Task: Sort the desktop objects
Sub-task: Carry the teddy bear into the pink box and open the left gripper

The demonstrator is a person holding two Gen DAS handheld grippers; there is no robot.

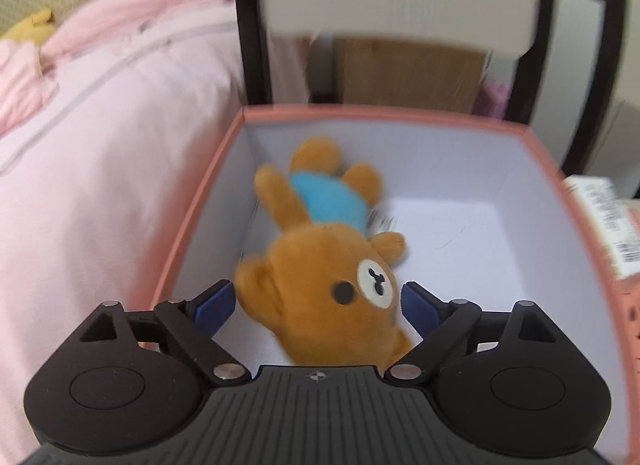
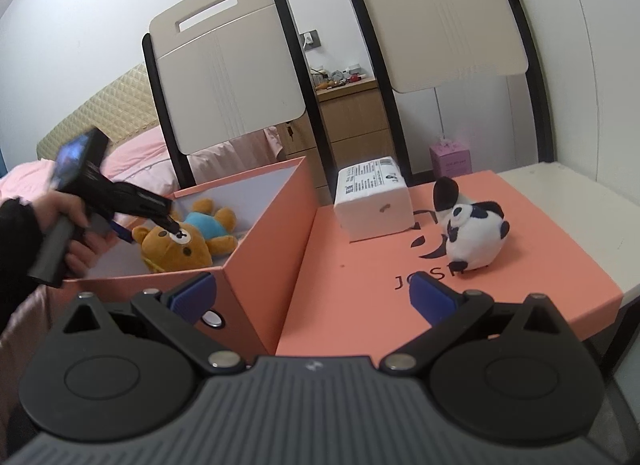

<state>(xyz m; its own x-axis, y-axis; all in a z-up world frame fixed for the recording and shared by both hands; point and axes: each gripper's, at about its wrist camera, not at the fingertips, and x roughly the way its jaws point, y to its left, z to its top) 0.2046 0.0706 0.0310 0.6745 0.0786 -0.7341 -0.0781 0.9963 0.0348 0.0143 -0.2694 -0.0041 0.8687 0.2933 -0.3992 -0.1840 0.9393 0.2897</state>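
A brown plush bear (image 1: 320,265) with a blue shirt lies inside the open salmon box (image 1: 200,201). My left gripper (image 1: 318,305) is open, its blue pads on either side of the bear's head without squeezing it. In the right wrist view the bear (image 2: 188,239) lies in the box (image 2: 272,225) with the left gripper (image 2: 148,225) over its head. My right gripper (image 2: 314,295) is open and empty, in front of the box corner. A black-and-white plush panda (image 2: 474,235) and a white tissue pack (image 2: 374,197) rest on the salmon lid (image 2: 360,297).
Two chairs (image 2: 228,77) stand behind the table. A pink bed (image 1: 100,145) lies to the left of the box. The white table's edge (image 2: 576,201) shows at right, with a pink carton (image 2: 450,161) and a wooden cabinet (image 2: 352,121) behind.
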